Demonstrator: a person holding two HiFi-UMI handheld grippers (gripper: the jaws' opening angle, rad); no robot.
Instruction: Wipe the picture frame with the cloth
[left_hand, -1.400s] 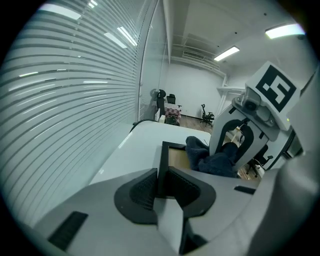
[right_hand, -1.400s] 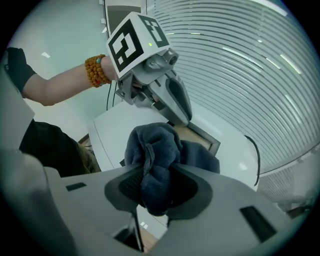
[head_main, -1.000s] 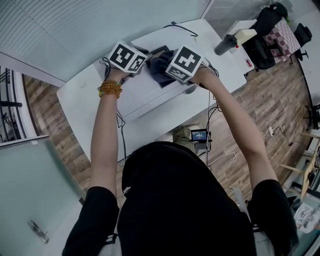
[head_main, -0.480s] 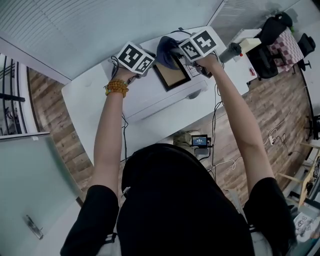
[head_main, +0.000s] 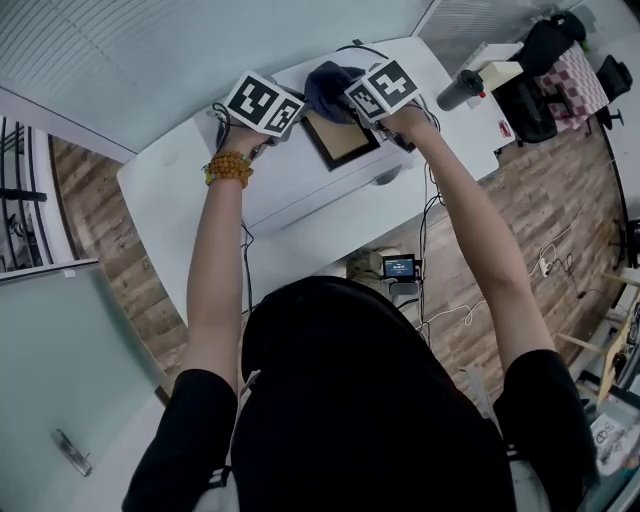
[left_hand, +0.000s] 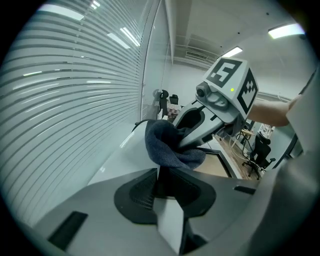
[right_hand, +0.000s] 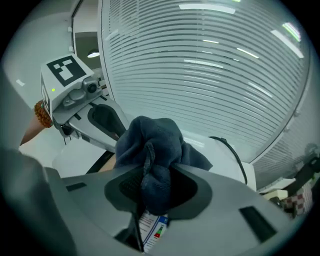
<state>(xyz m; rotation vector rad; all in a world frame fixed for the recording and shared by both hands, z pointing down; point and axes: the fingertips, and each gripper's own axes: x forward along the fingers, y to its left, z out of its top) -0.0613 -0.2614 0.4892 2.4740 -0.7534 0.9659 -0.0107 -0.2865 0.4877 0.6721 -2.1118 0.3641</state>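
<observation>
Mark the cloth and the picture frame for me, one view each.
cloth (right_hand: 155, 142), right gripper view, on the bunched upper fold.
picture frame (head_main: 342, 141), head view, on its tan centre panel.

The cloth (head_main: 328, 85) is dark blue, the picture frame (head_main: 342, 140) black round tan, the table (head_main: 170, 190) white.

White table (head_main: 170, 195) with picture frame (head_main: 341, 141), grey bottle (head_main: 453, 92)
</observation>
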